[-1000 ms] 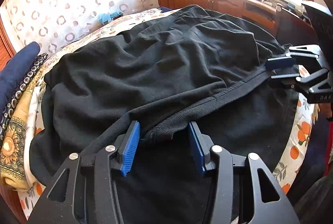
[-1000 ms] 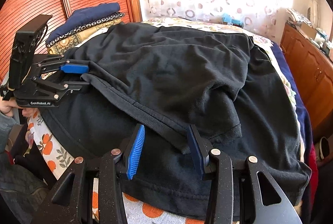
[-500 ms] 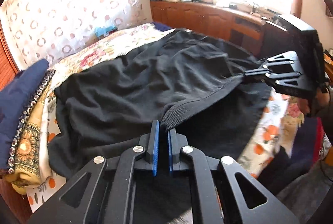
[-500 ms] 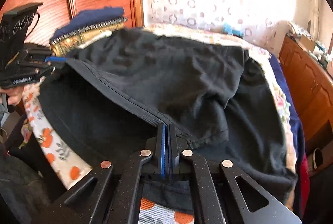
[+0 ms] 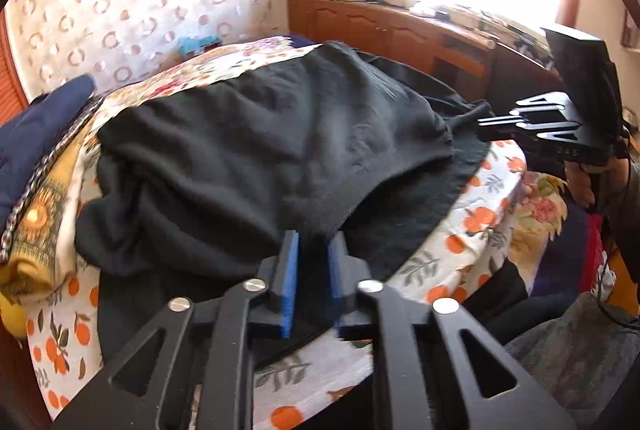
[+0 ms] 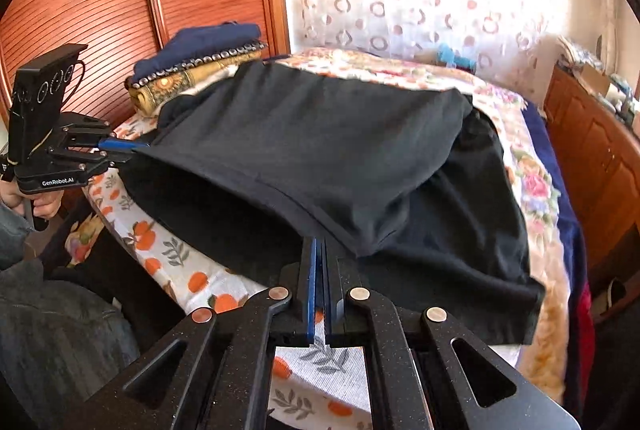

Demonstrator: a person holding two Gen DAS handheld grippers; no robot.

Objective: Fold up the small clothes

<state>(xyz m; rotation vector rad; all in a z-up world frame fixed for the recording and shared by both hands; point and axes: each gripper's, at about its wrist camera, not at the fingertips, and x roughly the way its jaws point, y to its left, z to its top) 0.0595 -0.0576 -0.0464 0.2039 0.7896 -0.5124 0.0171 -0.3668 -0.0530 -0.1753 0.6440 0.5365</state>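
Note:
A black garment [image 5: 256, 150] lies across the bed and also shows in the right wrist view [image 6: 328, 146]. My left gripper [image 5: 314, 242] is shut on its ribbed hem at one end. My right gripper [image 6: 320, 242] is shut on the same hem at the other end. Both hold the upper layer lifted off the lower layer [image 6: 468, 230], which stays flat on the bed. The hem hangs slack between them. Each gripper shows in the other's view, the right gripper [image 5: 486, 122] far right and the left gripper [image 6: 132, 148] far left.
The bed has an orange-and-floral sheet [image 5: 460, 250]. A stack of folded navy and gold cloth [image 6: 196, 70] lies at the bed's far corner by the red-brown wardrobe [image 6: 100, 10]. A wooden cabinet [image 5: 400, 34] runs along the window side.
Both grippers closed on the garment's hem, then lifted and pulled it back toward the near bed edge. The top layer has risen off the lower layer.

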